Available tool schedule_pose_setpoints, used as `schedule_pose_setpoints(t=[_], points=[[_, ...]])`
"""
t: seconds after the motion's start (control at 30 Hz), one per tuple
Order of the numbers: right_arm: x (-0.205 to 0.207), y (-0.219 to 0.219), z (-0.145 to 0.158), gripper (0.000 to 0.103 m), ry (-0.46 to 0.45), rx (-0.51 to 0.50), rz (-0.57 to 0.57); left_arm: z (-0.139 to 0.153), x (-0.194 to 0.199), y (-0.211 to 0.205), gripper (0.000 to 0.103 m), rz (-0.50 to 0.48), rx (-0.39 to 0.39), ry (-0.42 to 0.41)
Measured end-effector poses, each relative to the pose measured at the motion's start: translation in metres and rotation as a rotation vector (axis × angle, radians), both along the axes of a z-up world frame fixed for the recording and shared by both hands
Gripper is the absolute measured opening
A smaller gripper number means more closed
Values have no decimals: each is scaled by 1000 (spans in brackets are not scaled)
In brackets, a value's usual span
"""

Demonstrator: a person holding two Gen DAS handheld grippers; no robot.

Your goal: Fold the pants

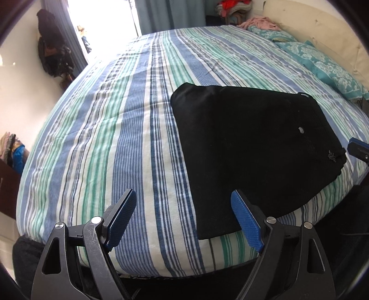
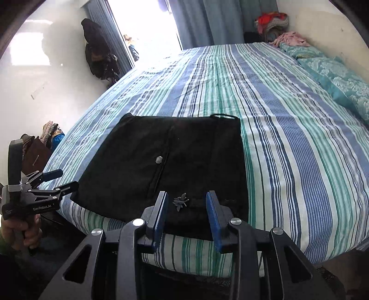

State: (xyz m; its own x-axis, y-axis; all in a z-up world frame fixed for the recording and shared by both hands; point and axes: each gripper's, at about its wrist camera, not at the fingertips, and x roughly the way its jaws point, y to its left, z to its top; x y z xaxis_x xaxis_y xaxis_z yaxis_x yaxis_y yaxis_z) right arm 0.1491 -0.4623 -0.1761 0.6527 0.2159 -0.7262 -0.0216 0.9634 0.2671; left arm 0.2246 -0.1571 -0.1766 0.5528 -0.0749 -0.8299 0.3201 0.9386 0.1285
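The black pants [image 1: 249, 147] lie folded into a flat, roughly square packet near the front edge of the striped bed [image 1: 129, 129]. In the right wrist view the pants [image 2: 161, 166] show a small grey button and a frayed drawstring end near the front. My left gripper [image 1: 184, 196] is open and empty, held above the bed's front edge, left of the pants' near corner. My right gripper [image 2: 188, 196] is open and empty, its fingers just above the pants' front edge. The left gripper [image 2: 61, 178] also shows at the left of the right wrist view, open.
Teal patterned pillows [image 2: 341, 78] and a pink garment [image 2: 290, 38] lie at the bed's right side by the wall. A dark bag [image 2: 99, 53] hangs on the left wall near the bright window. Clothes are piled at the far corner [image 2: 272, 22] and low left [image 2: 50, 133].
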Motion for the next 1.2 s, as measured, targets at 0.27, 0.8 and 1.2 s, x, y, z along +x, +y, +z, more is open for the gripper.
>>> schedule_pose_setpoints(t=[0.27, 0.8, 1.2], points=[[13, 20, -29, 37, 68, -14, -5, -1, 1, 0, 86, 6, 27, 1], [5, 23, -25, 66, 7, 4, -8, -8, 18, 44, 91, 116, -73, 49], [1, -32, -22, 79, -53, 264, -137, -22, 43, 71, 91, 138, -209, 180]])
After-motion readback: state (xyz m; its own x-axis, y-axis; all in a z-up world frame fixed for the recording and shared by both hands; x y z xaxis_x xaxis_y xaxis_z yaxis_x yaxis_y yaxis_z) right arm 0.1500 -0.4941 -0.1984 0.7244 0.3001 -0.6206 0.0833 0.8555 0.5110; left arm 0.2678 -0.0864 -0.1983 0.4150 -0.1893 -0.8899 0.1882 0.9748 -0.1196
